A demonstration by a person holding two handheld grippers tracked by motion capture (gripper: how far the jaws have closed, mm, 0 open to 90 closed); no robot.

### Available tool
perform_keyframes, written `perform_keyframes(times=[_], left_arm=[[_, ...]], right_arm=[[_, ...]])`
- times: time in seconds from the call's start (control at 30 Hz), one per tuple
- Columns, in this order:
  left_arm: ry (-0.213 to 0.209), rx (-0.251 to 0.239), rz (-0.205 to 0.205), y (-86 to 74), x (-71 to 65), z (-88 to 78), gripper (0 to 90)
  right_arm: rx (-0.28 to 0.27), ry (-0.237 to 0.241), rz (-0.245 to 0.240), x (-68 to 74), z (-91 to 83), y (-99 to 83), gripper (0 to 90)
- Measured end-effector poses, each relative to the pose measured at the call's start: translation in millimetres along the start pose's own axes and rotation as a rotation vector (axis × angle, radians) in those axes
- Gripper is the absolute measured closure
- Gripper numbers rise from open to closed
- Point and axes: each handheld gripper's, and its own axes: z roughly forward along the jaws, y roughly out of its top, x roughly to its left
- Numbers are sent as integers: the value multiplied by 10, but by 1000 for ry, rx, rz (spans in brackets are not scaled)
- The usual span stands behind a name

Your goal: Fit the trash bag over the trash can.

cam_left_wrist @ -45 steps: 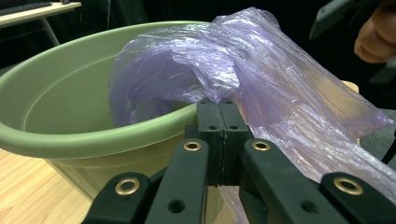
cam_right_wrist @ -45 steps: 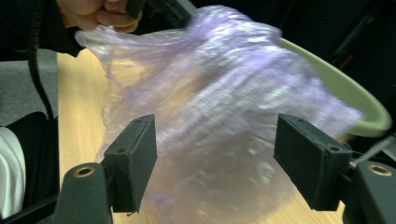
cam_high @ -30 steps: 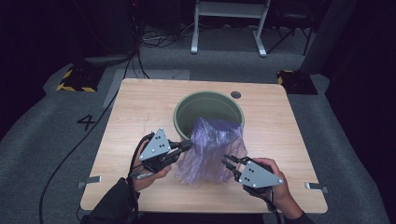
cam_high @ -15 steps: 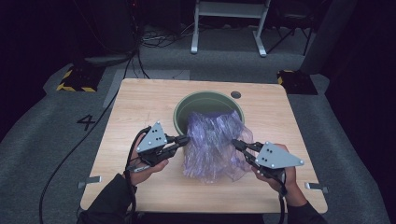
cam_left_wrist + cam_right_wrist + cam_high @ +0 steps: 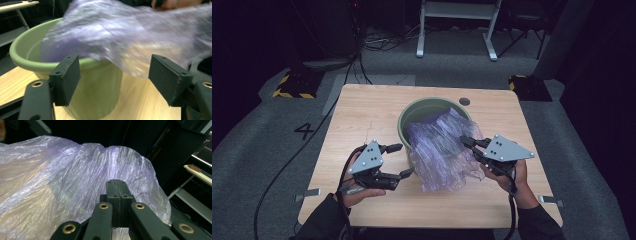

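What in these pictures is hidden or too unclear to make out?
- Inside of the bin: high view, the purple bag covers most of it, so its contents cannot be told.
- Bag's edge in the left gripper view: motion blur smears it.
- Right gripper: its shut jaws hide how much film they pinch.
- Left gripper: open, apart from the bag.
- Bin's base: cut off by the bottom edge and jaws.

A single dark numeral "4" is marked on the grey carpeted floor, just left of the light wooden table in the high view. No other writing, label or brand can be read on anything else in the three views.
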Motion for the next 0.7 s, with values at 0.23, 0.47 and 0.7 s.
perform_keyframes(times=[0.23, 0.47, 0.7], left_arm=[[-50, -17, -1, -42, -168, -168, 202], [-118, 9, -21, -66, -451, -28, 157], [-155, 26, -78, -48, -574, 413, 190]], right_arm=[[20, -15, 7, -9, 36, 22, 900], [32, -28, 22, -17, 35, 46, 900], [29, -25, 39, 8, 64, 32, 900]])
